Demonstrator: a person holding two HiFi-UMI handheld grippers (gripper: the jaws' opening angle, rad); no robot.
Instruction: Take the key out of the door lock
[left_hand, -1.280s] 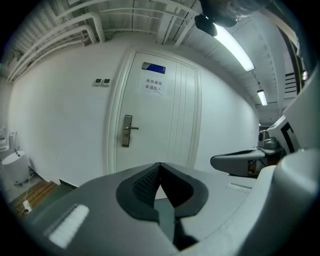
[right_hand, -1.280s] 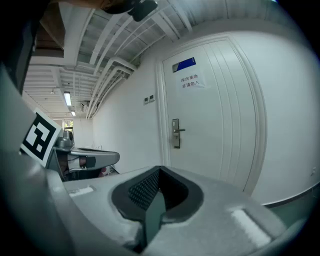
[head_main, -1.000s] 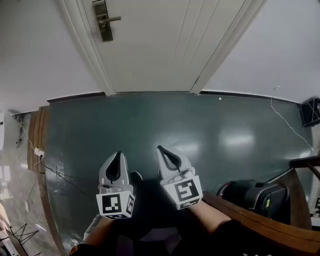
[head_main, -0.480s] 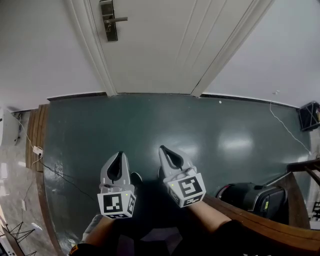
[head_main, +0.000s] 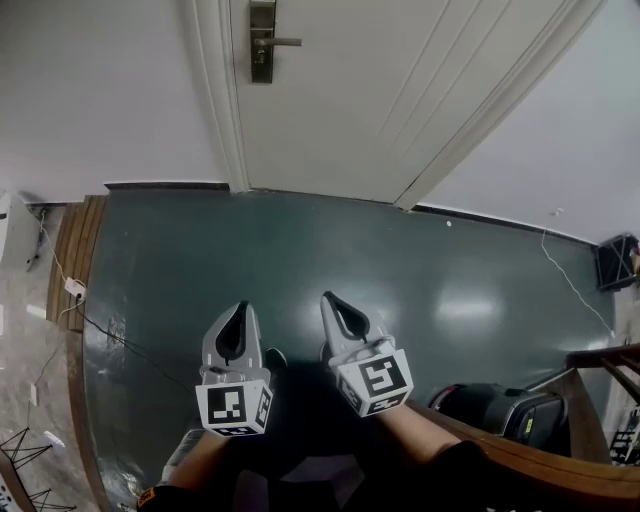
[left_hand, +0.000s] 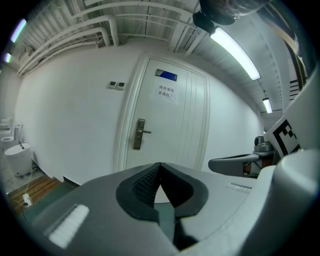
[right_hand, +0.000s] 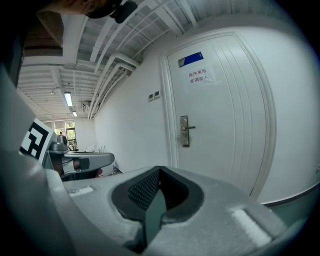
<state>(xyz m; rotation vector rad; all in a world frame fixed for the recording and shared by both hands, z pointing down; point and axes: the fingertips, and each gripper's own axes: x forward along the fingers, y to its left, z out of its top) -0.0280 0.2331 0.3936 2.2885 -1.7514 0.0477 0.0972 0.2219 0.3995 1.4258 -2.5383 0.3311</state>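
Note:
A white door (head_main: 380, 90) stands shut ahead, with a metal lock plate and lever handle (head_main: 263, 40) at its left edge. The same lock plate (left_hand: 139, 134) shows far off in the left gripper view and the lock plate (right_hand: 185, 131) in the right gripper view. The key is too small to make out. My left gripper (head_main: 238, 306) and right gripper (head_main: 329, 297) hang side by side low over the dark green floor (head_main: 300, 250), well short of the door. Both have their jaws shut with nothing between them.
A black case (head_main: 495, 405) lies on the floor at the right, beside a wooden rail (head_main: 520, 445). Cables and a plug (head_main: 73, 292) run along the left wall by a white appliance (head_main: 12, 230). A paper notice (left_hand: 165, 93) hangs on the door.
The head view has swung left, so the lock plate now sits further right in the picture. Both grippers stay shut and hold about the same place, side by side.

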